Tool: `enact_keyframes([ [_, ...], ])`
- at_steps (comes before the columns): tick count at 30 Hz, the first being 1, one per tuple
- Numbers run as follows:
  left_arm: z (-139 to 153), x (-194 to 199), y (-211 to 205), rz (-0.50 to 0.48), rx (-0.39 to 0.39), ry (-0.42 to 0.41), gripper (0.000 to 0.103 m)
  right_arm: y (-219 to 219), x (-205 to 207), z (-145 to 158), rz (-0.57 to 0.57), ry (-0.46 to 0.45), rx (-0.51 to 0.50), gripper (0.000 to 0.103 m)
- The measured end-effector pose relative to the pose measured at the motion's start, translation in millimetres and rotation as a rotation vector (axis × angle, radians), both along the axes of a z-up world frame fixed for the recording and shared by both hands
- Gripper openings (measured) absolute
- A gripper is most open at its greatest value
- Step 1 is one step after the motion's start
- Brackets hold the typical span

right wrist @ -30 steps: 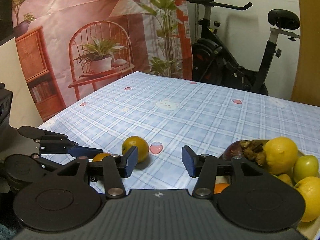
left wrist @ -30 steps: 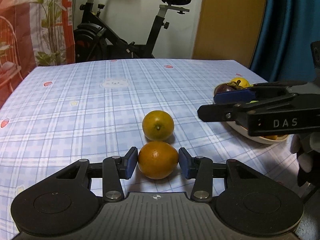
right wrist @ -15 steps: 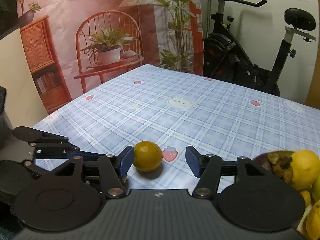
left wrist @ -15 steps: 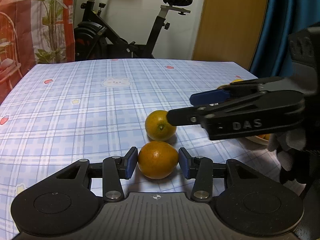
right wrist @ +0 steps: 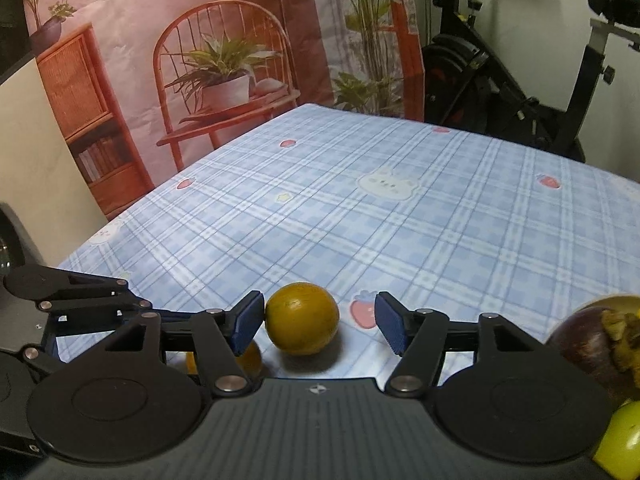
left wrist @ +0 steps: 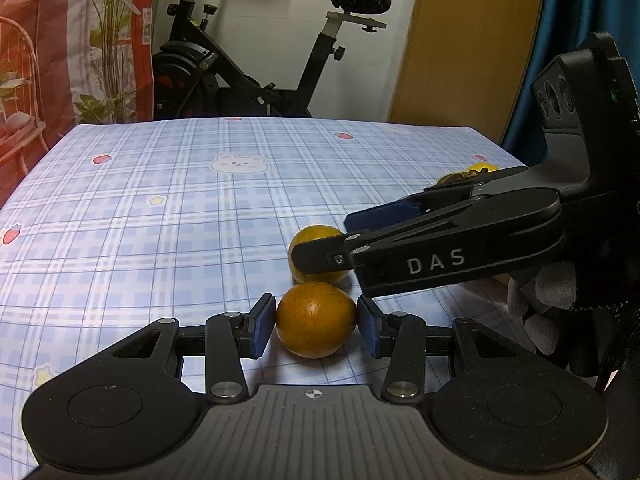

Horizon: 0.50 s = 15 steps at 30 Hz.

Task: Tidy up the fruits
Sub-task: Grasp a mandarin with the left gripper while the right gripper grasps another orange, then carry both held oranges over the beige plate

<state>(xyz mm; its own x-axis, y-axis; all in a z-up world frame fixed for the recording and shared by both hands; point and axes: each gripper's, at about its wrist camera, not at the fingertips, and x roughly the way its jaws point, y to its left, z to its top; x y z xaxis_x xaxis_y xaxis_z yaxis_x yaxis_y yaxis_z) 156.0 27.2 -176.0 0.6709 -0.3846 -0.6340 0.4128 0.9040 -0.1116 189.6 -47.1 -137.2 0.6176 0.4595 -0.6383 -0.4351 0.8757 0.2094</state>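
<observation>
1. An exercise bike [left wrist: 256, 60] stands against a white wall [left wrist: 360, 40] at 12 o'clock.
2. A printed backdrop [right wrist: 180, 60] hangs at 10 o'clock.
3. A wooden panel [left wrist: 472, 48] and blue curtain [left wrist: 580, 0] rise at 2 o'clock.

right gripper [right wrist: 318, 326] swung over from the fruit bowl side to the far orange [right wrist: 302, 323], now sitting between its slightly wider jaws
</observation>
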Motion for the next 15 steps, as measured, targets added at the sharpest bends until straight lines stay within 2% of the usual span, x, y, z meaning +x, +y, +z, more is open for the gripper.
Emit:
enact_keyframes([
  [2, -0.5, -0.3, -0.8, -0.002, 0.003, 0.002, 0.047, 0.9, -0.3, -0.6, 0.009, 0.010, 0.014, 0.056],
  [10, -1.5, -0.7, -3.8, -0.009, 0.015, 0.005, 0.048, 3.4, 3.9, -4.2, 0.018, 0.056, 0.067, 0.046],
  [15, -1.3, -3.3, -4.2, -0.004, 0.024, -0.003, 0.047, 2.0, 0.1, -3.1, -0.002, 0.041, 0.057, 0.046],
])
